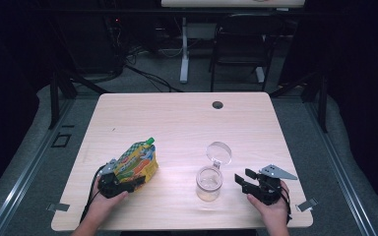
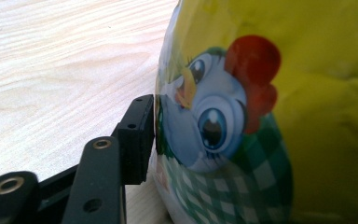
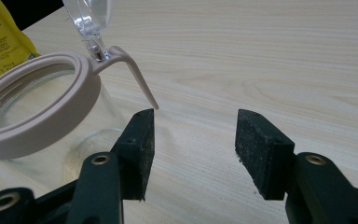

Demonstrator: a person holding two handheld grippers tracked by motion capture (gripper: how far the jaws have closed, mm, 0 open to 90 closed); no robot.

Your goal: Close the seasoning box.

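pouch [image 1: 137,162]: yellow, soft, green check pattern low on it, cartoon bird with red comb and blue eyes printed on the side, green cap at the far upper end. lies tilted on the bench [image 1: 177,123], near-left part, cap pointing away from the person.

jar [image 1: 209,183]: clear glass, pinkish rim ring, hinged clear lid [image 1: 219,152] swung open and lying back on the far side. stands near the front edge, right of centre, well apart from the pouch.

left claw [image 1: 137,181]: at the near end of the pouch, hand behind it low on the bench, pointing right and slightly away. in the left gripper view one pad [image 2: 137,140] sits right against the pouch's printed side; the other jaw is hidden behind the pouch. cannot tell if it is clamped on the pouch.

right claw [image 1: 241,178]: jaws wide apart, nothing between them. held low over the bench just right of the jar, pointing left toward it, not touching. in the right gripper view the ring's tab ends just above the left pad [image 3: 142,149].
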